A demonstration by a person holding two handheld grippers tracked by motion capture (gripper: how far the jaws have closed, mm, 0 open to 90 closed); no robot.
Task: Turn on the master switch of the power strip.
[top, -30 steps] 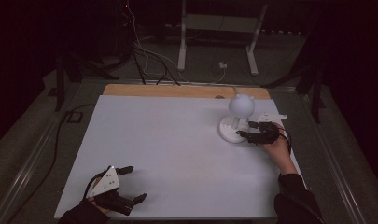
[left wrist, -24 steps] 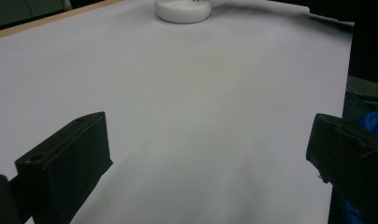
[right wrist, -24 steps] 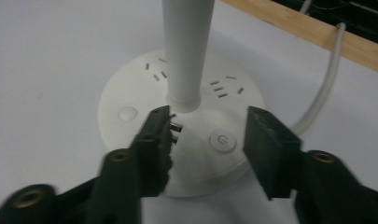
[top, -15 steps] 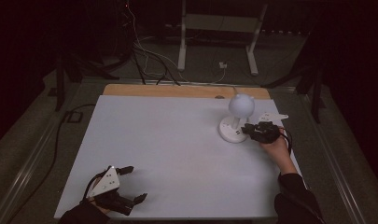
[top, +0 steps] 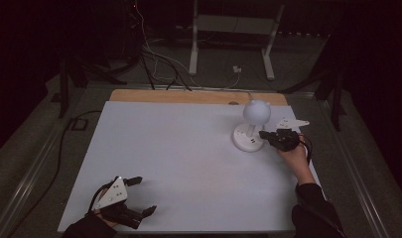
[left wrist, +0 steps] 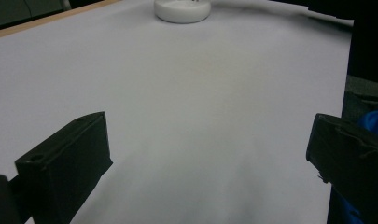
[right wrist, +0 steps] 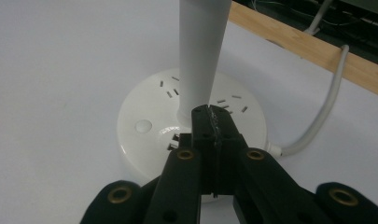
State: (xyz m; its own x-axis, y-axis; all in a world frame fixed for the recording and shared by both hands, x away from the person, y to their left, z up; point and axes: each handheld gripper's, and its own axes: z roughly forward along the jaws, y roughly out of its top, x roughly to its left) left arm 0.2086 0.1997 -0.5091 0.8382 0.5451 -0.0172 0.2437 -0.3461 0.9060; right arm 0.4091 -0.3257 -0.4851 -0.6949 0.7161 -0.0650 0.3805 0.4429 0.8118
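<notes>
High view: white lamp [top: 251,126] with a ball head stands on its round base at the far right of the white counter [top: 178,163], cord [right wrist: 326,102] trailing off the back edge. Right claw [top: 271,137] sits at the base's right side, person's right hand [top: 294,157] behind it. Right gripper view: jaws pressed together, nothing between them, tips over the base [right wrist: 144,135] and right at the foot of the stem [right wrist: 200,51]; can't tell if they touch it. A small round button [right wrist: 143,125] sits on the base's top, left of the tips. Left claw [top: 139,197] rests at the near left corner, jaws wide apart and empty, well away from the lamp.

Handling guess: smooth hard plastic, likely slippery; base probably weighted, head top-heavy on a thin stem, so it could tip if pushed high. Best hold looks like the stem low down, or the base rim. The cord may drag if it's moved.
</notes>
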